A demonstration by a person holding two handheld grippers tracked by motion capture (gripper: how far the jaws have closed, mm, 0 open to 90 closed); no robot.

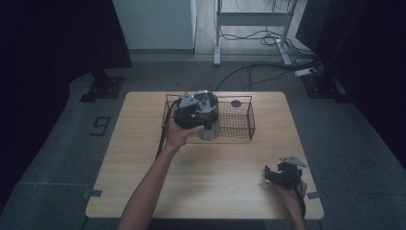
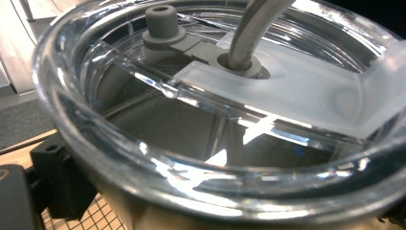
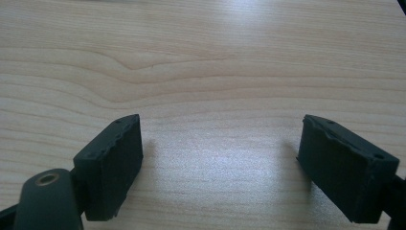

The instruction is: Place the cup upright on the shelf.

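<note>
**Tumbler held at the wire basket; right claw idle**

Position. In the high view the left claw (image 1: 203,116) is at the metal tumbler (image 1: 208,115), just above centre of the frame, at the left end of the wire basket (image 1: 242,128) on the tabletop (image 1: 206,167). The tumbler appears upright. Whether its base rests on the mesh or hangs clear cannot be told.

Claw state. The left claw is clamped wide around the tumbler body just below the rim. The right claw (image 1: 274,175), lower right of the high view, stands spread apart with nothing between its jaws, over bare wood.

Recommendation. The step in hand looks like setting the tumbler into or out of the basket. Keep it vertical, clear the basket's wire rim squarely, and hold the grip until the base sits flat.

View comparison. The left gripper view, at close range, shows the clear lid (image 2: 287,91), its grey straw (image 2: 249,33) and a rubber stopper (image 2: 162,21), with basket mesh at lower left. The high view gives the layout instead. The right gripper view confirms its pads (image 3: 115,158) are empty.
</note>
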